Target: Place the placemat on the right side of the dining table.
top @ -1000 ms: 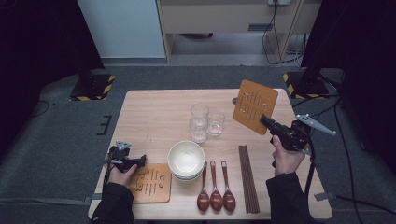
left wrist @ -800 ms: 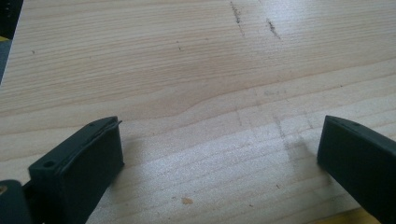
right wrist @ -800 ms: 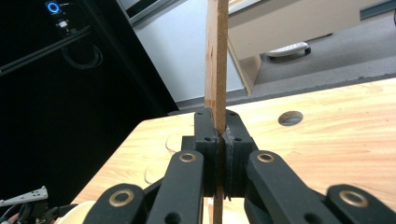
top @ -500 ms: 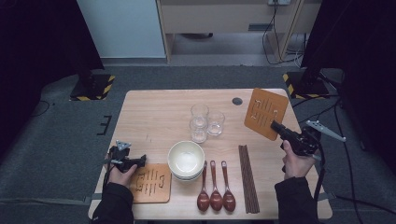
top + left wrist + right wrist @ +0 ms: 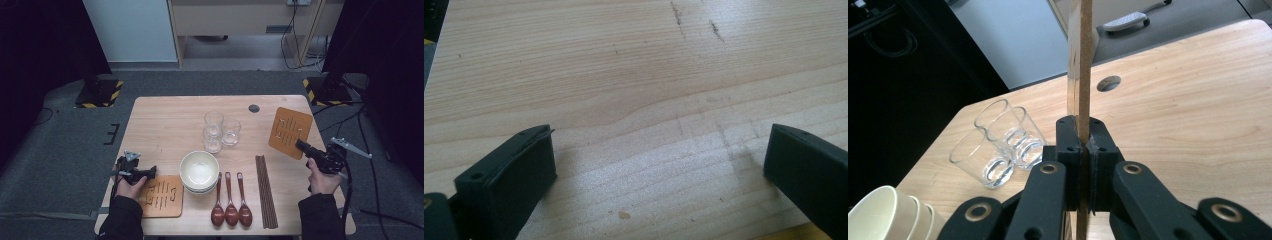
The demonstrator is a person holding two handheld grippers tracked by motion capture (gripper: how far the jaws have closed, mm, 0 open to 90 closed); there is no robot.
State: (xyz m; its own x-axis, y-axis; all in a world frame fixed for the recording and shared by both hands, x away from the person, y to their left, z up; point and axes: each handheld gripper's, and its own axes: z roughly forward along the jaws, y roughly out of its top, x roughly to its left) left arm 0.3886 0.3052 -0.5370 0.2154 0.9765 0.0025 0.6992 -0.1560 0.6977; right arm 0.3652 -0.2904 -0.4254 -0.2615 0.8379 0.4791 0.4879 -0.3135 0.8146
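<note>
A: Trivet (image 5: 290, 131), the orange-brown slotted board, is sitting in the right claw (image 5: 301, 145) at the far right part of the desk (image 5: 165, 125). The claw is clamping one lower edge of it.

B: Orientation?

A: In the high view it is standing tilted, broad face turned toward the camera, long axis running up and away from the claw toward the desk's far edge. In the right gripper view (image 5: 1079, 75) it is showing edge-on, a thin vertical strip rising straight out from between the pads (image 5: 1096, 165), which are pressing together on it.

B: Touching the desk?

A: Cannot tell; its lower end is hidden behind the claw.

B: Left side?

A: Left claw (image 5: 150, 171) is lying low at the near left of the desk, jaws standing wide apart, nothing between them. In the left gripper view the fingers (image 5: 509, 175) are framing bare wood only. A second trivet (image 5: 161, 196) is lying flat just beside that hand (image 5: 131, 189).

B: Neighbours?

A: Three glasses (image 5: 220, 131) are clustering mid-desk, well apart from the held trivet. Stacked bowls (image 5: 199, 171) are sitting nearer the person, three spoons (image 5: 231, 200) beside them with handles pointing away, chopsticks (image 5: 265, 190) lying lengthwise right of the spoons. A dark round hole (image 5: 254, 108) is showing near the far edge.
</note>
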